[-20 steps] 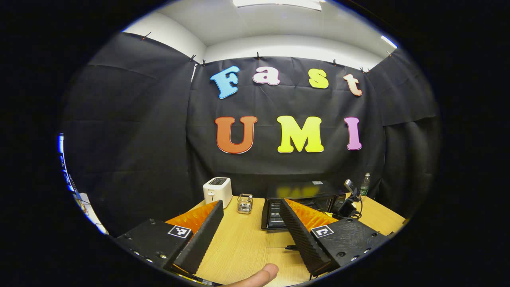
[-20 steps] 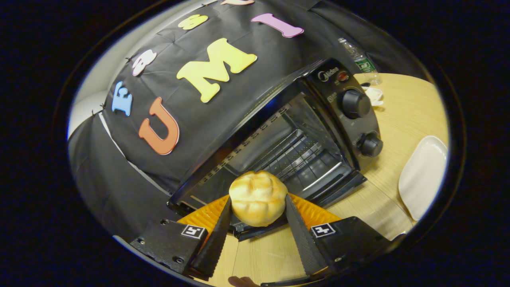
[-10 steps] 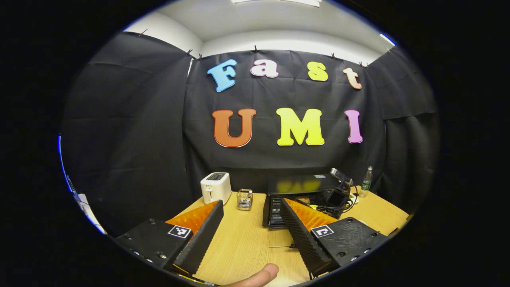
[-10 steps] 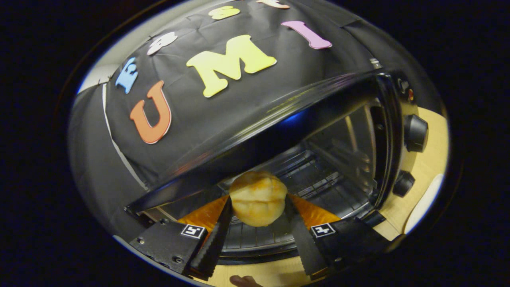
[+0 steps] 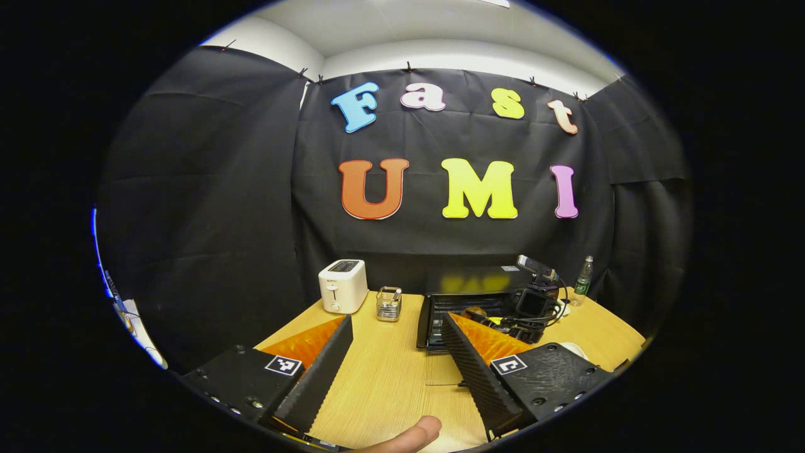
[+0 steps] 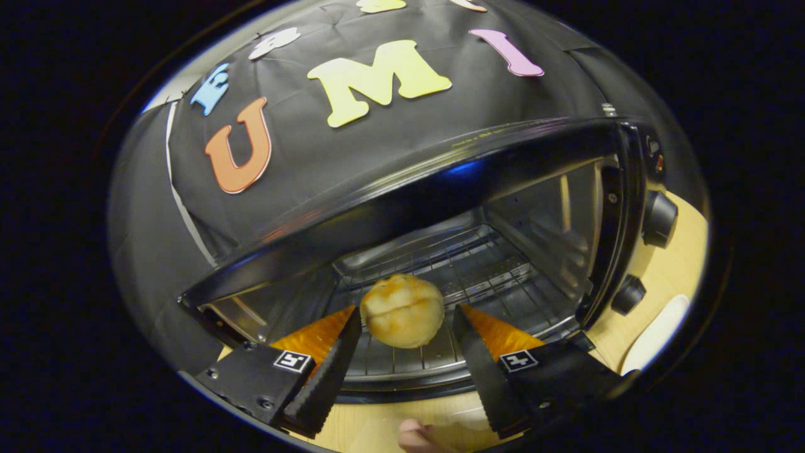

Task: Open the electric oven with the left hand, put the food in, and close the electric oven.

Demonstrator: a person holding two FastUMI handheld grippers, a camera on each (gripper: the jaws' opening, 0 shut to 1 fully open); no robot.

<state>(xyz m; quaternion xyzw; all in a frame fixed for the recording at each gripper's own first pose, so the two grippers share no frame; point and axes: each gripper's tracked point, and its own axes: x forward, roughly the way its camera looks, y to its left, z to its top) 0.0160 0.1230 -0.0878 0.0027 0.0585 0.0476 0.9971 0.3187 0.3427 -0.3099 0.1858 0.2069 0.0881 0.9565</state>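
Released — round bun [image 6: 402, 309] on, seemingly, wire rack [image 6: 440, 352].

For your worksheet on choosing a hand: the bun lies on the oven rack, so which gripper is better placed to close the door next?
Probably the left. The left gripper hangs open and empty, facing the oven. The right gripper is open around the bun inside.

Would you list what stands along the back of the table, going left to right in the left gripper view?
Toaster → small wire holder → electric oven → plastic bottle.
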